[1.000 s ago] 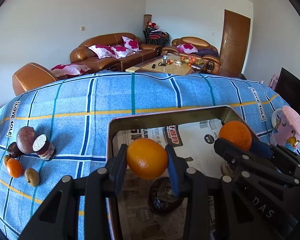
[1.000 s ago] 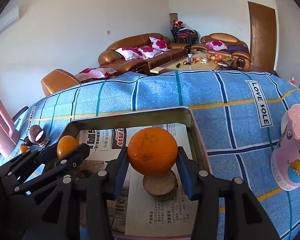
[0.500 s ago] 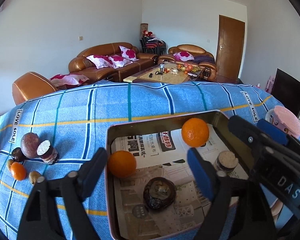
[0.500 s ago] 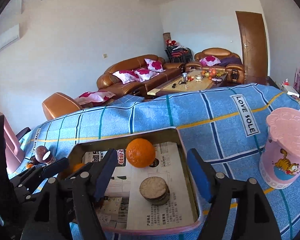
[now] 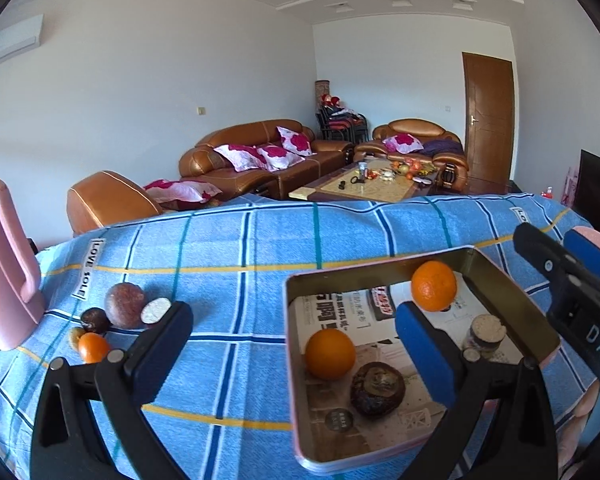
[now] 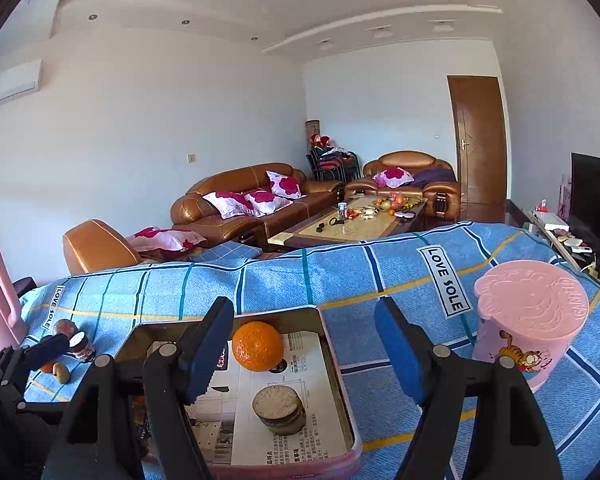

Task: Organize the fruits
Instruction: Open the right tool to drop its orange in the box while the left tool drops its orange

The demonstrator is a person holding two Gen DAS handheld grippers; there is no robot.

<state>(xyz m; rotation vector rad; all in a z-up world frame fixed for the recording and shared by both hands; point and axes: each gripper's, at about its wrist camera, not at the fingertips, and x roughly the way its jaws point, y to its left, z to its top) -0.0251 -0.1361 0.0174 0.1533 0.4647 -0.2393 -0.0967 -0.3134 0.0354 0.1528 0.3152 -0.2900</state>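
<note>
Metal tray (image 5: 296,320) lined with newspaper, two oranges (image 5: 330,354) held inside it, left claw (image 5: 292,344) and right claw (image 6: 304,344) both spread wide and empty above the blue checked worktop (image 5: 240,248).

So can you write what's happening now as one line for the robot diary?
left gripper: open, empty | right gripper: open, empty | tray: two oranges inside | tablecloth: small orange waiting
</note>
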